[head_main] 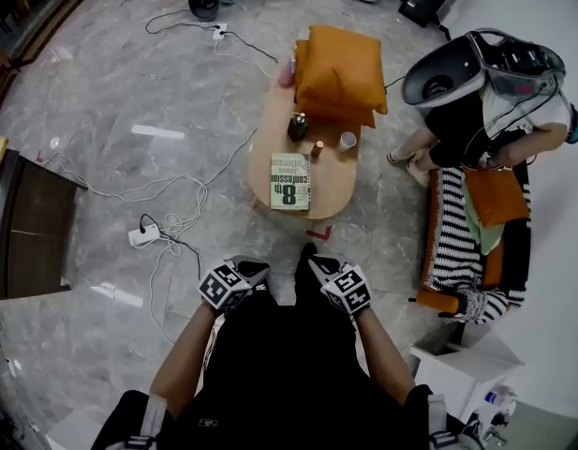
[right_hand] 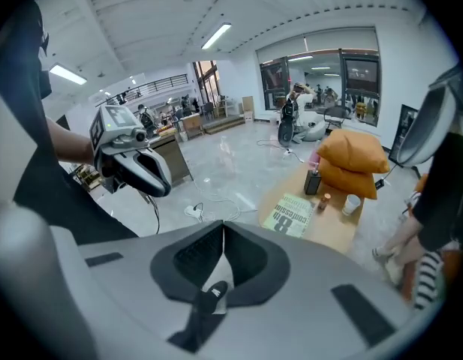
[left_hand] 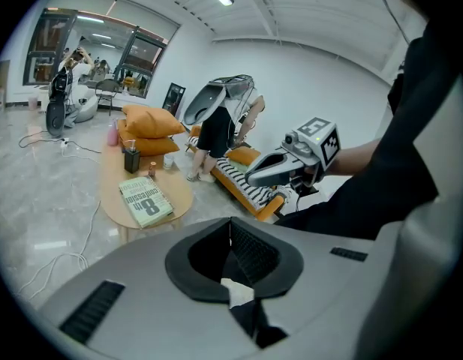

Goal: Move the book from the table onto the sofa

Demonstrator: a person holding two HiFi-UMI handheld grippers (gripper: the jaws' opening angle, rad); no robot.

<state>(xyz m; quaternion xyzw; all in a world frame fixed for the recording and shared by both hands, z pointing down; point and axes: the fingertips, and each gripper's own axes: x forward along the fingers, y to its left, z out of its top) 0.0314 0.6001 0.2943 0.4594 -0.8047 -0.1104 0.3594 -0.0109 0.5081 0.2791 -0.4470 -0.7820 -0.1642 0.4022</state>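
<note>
The book (head_main: 290, 180), pale green with a big "8" on its cover, lies flat at the near end of the oval wooden table (head_main: 337, 184). Both grippers are held close to the person's body, short of the table. My left gripper (head_main: 255, 270) and my right gripper (head_main: 318, 263) are each shut with nothing between the jaws. The left gripper view shows the book (left_hand: 145, 200) ahead to the left and the striped sofa (left_hand: 242, 180) beyond it. In the right gripper view the book (right_hand: 293, 214) lies ahead to the right. The sofa (head_main: 452, 242) stands right of the table.
Two orange cushions (head_main: 340, 71), a dark bottle (head_main: 298, 127), a small brown bottle (head_main: 318, 148) and a white cup (head_main: 348, 140) share the table. A person (head_main: 476, 111) with an orange cushion (head_main: 495, 195) is at the sofa. A power strip (head_main: 143, 235) and cables lie on the floor at left.
</note>
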